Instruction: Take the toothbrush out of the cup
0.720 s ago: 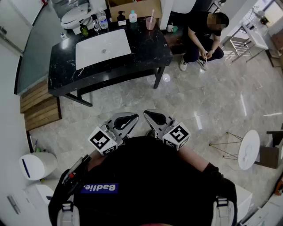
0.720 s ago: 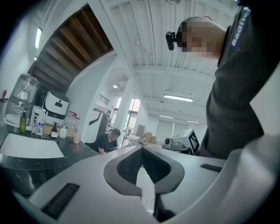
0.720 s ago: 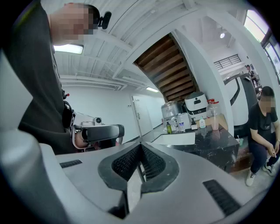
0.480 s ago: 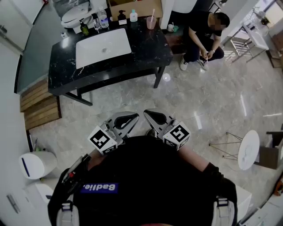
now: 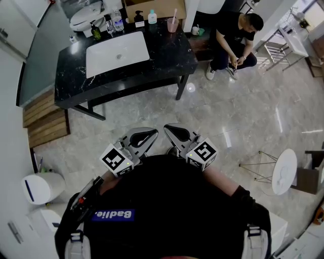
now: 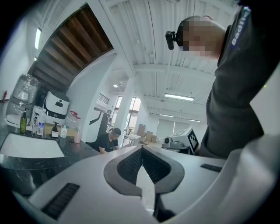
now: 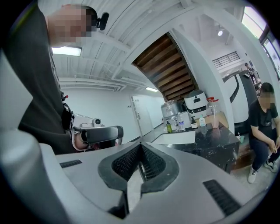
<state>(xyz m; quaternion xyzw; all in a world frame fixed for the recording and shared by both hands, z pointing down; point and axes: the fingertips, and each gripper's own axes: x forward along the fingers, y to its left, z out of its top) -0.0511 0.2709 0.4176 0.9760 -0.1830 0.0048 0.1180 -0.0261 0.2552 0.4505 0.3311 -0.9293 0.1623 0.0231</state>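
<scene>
1. Standing in the pink cup (image 5: 172, 26), the toothbrush (image 5: 175, 15) is poking its handle up past the rim, at the top of the head view just right of centre
2. The pink cup is sitting near the back edge of the black counter (image 5: 167, 58), with a white bottle (image 5: 152, 18) and a dark pump bottle (image 5: 138, 19) standing just to its left in the frame
3. A white basin (image 5: 117, 53) is lying sunk into the counter, in front of those bottles and toward the upper left of the frame
4. In the right gripper view the pink cup is showing small at the right middle, far beyond the jaw tips, and the toothbrush is too small to make out there
5. The left gripper (image 5: 150, 134) is hovering in the lower middle of the head view, close against the person's dark top and well apart from the counter; its jaws are pressing together with nothing between the pads
6. The right gripper (image 5: 172, 132) is hanging just beside it, and its jaws are likewise closed on nothing
7. A seated person (image 5: 234, 38) is sitting low at the upper right, just past the counter's right end, while a round white table (image 5: 283, 171) is standing on the pale floor (image 5: 238, 111) at the right edge
</scene>
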